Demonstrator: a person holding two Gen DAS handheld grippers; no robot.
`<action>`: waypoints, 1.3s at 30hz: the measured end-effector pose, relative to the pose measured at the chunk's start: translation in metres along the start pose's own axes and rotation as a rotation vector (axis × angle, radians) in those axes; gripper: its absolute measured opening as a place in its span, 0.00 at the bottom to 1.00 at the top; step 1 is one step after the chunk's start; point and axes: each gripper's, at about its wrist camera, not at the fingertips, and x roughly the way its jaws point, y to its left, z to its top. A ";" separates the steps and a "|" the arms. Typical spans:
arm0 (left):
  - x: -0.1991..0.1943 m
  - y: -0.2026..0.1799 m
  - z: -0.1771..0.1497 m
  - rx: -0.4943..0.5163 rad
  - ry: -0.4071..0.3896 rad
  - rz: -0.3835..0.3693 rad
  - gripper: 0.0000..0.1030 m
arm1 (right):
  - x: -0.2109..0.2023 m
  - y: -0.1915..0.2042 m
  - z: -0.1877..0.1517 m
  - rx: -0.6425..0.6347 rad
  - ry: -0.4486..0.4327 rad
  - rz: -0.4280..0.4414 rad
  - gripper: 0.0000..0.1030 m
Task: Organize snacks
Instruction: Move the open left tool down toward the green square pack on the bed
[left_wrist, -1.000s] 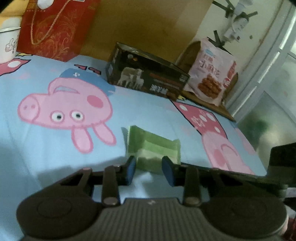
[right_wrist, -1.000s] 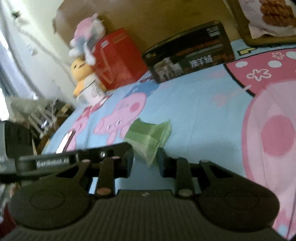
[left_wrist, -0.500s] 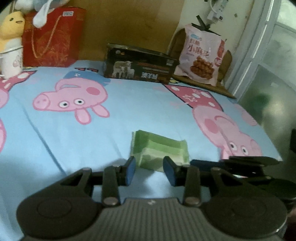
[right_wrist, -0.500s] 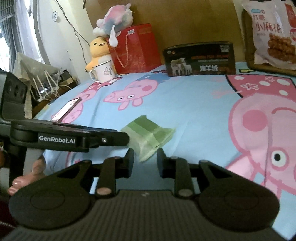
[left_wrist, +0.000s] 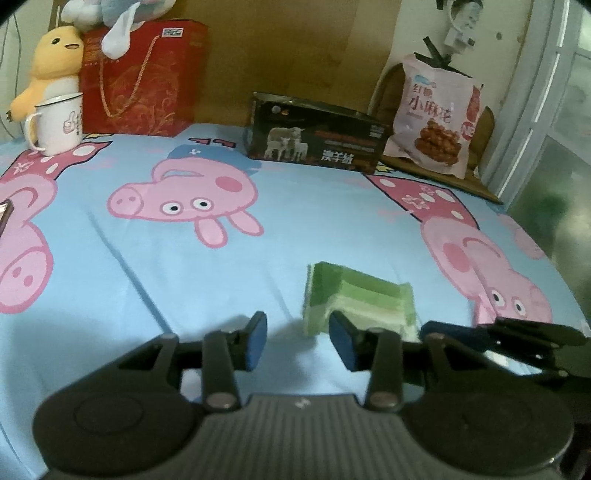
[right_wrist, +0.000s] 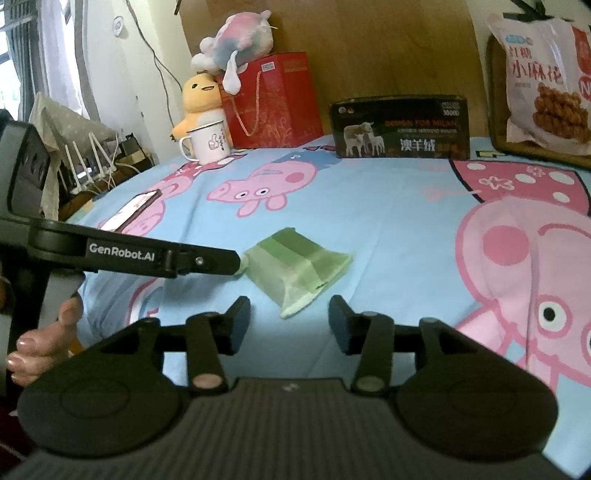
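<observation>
I hold a two-finger gripper in each hand above a bed covered by a blue sheet (left_wrist: 303, 229) printed with pink cartoon pigs. A small green snack pack (left_wrist: 356, 304) lies flat on the sheet, close in front of both tools.

Compared with half a second ago, both grippers have spread wider and neither has anything in it. My left gripper (left_wrist: 298, 341) has drifted left, so the pack, which sat between its blue pads, now lies ahead of the right pad only. My right gripper (right_wrist: 289, 322) has its jaws parted widely, and the pack (right_wrist: 297, 264) sits just beyond the gap, angled with its crimped end towards me. The views have also levelled out since a second ago, when they were tilted.

I take this to mean the right hand is lining up to pick up the pack while the left gives way. Nothing is grasped yet, so the tidying has hardly begun.

At the far edge, against a brown headboard, stand a black box (left_wrist: 317, 138) with sheep on it and a pink bag of fried twists (left_wrist: 437, 118). To the left are a red gift bag (left_wrist: 138, 75), a white mug (left_wrist: 59, 123) and a yellow plush duck (left_wrist: 51, 62).
</observation>
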 end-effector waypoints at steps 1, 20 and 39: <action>0.000 0.000 0.000 0.000 0.000 0.005 0.38 | 0.001 0.001 0.000 -0.011 -0.001 -0.008 0.49; 0.003 0.006 -0.002 -0.002 -0.001 0.053 0.43 | 0.012 0.012 0.002 -0.108 -0.023 -0.073 0.52; 0.008 0.005 -0.001 0.028 -0.017 0.079 0.48 | 0.007 0.001 -0.001 -0.049 -0.051 -0.075 0.53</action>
